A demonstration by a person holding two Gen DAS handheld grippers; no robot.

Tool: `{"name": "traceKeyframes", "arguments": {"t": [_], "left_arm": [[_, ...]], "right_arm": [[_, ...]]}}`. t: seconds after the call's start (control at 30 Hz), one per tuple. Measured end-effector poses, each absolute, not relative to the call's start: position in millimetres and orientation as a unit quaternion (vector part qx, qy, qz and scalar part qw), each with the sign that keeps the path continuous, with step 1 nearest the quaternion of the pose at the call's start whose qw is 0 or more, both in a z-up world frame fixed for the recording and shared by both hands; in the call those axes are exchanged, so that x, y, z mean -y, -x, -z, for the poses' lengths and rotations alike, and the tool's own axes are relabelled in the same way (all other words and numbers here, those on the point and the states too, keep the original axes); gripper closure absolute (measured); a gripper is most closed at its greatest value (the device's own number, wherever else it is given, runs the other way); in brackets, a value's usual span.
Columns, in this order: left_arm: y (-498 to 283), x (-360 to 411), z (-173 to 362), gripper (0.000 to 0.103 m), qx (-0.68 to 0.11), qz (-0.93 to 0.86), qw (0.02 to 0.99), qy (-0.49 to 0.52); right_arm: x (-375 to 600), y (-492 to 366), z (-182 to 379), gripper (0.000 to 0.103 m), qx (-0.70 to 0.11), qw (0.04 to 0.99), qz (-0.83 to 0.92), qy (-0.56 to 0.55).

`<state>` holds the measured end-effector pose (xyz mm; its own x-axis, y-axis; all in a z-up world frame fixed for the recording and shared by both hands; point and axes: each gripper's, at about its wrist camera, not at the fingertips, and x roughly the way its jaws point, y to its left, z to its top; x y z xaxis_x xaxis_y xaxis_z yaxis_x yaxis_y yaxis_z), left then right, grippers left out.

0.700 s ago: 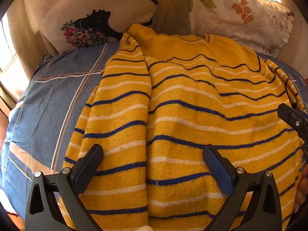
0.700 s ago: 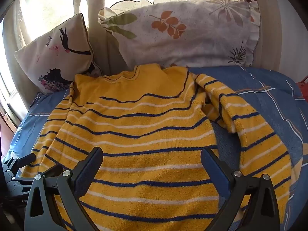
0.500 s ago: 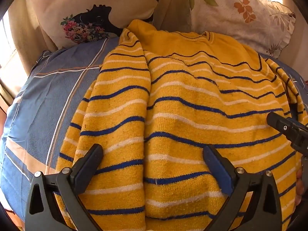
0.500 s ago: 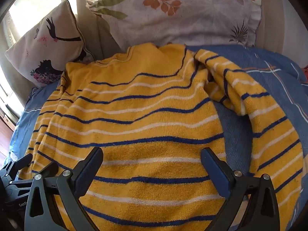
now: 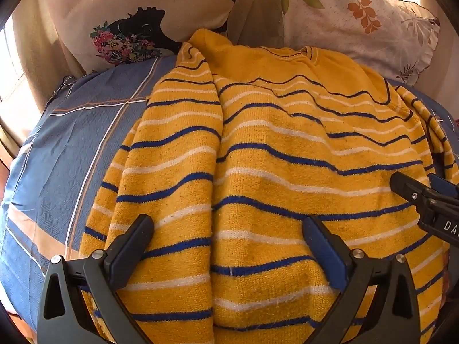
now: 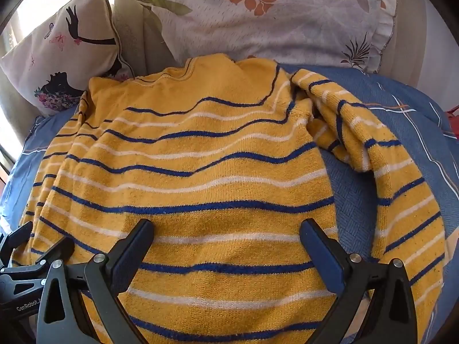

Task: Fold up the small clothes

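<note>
A yellow sweater (image 5: 272,172) with blue and white stripes lies spread on the blue bed cover, neck towards the pillows. It also fills the right wrist view (image 6: 200,186). Its left sleeve (image 5: 172,149) lies folded over the body; its right sleeve (image 6: 401,189) trails down the right side. My left gripper (image 5: 226,240) is open and empty, over the lower left part of the sweater. My right gripper (image 6: 226,243) is open and empty, over the lower middle of the sweater. Each gripper's tip shows at the edge of the other's view.
The blue checked bed cover (image 5: 71,143) shows left of the sweater and on the right (image 6: 416,109). A cushion with a black figure print (image 6: 63,46) and a leaf-print pillow (image 6: 272,20) lean at the back.
Both grippers have moved forward and lower over the sweater, which now fills more of each view. The sweater itself has not moved.
</note>
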<state>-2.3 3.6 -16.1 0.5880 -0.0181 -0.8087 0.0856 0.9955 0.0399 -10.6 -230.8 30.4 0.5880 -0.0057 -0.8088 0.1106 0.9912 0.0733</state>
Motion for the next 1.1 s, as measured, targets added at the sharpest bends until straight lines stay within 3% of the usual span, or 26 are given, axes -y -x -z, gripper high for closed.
{"name": "traceKeyframes", "arguments": {"t": [0.2, 0.27, 0.33, 0.5, 0.67, 0.77, 0.8, 0.83, 0.87, 1.0, 1.1], "left_arm": [[4, -6, 7, 0.000, -0.447, 0.042, 0.893, -0.023], [9, -15, -2, 0.005, -0.452, 0.063, 0.890, 0.002], [21, -30, -17, 0.016, -0.454, 0.086, 0.886, 0.043], [49, -74, -50, 0.016, -0.416, 0.080, 0.904, 0.057], [53, -94, -35, 0.018, -0.448, 0.082, 0.888, 0.053], [57, -79, -22, 0.028, -0.464, 0.115, 0.877, 0.041], [56, -72, -17, 0.043, -0.469, 0.111, 0.876, 0.026], [53, -66, -11, 0.069, -0.478, 0.101, 0.872, 0.012], [50, -65, -8, 0.080, -0.485, 0.083, 0.871, 0.003], [49, -99, -24, 0.091, -0.470, 0.072, 0.876, 0.077], [49, -143, -41, 0.091, -0.443, -0.007, 0.890, 0.108]], "right_arm": [[230, 9, -29, 0.000, -0.456, 0.888, 0.037, -0.045], [230, 9, -29, 0.000, -0.457, 0.888, 0.037, -0.043], [231, 10, -28, 0.000, -0.457, 0.888, 0.037, -0.042], [232, 10, -28, 0.000, -0.455, 0.888, 0.035, -0.043], [229, 10, -28, 0.000, -0.456, 0.888, 0.038, -0.043], [229, 9, -29, 0.000, -0.456, 0.888, 0.038, -0.044], [229, 9, -29, 0.000, -0.456, 0.888, 0.038, -0.043], [229, 9, -29, 0.000, -0.456, 0.888, 0.039, -0.043], [229, 9, -28, 0.000, -0.456, 0.888, 0.039, -0.044], [229, 9, -29, 0.000, -0.456, 0.888, 0.039, -0.044], [229, 9, -28, 0.000, -0.457, 0.888, 0.040, -0.043]]}}
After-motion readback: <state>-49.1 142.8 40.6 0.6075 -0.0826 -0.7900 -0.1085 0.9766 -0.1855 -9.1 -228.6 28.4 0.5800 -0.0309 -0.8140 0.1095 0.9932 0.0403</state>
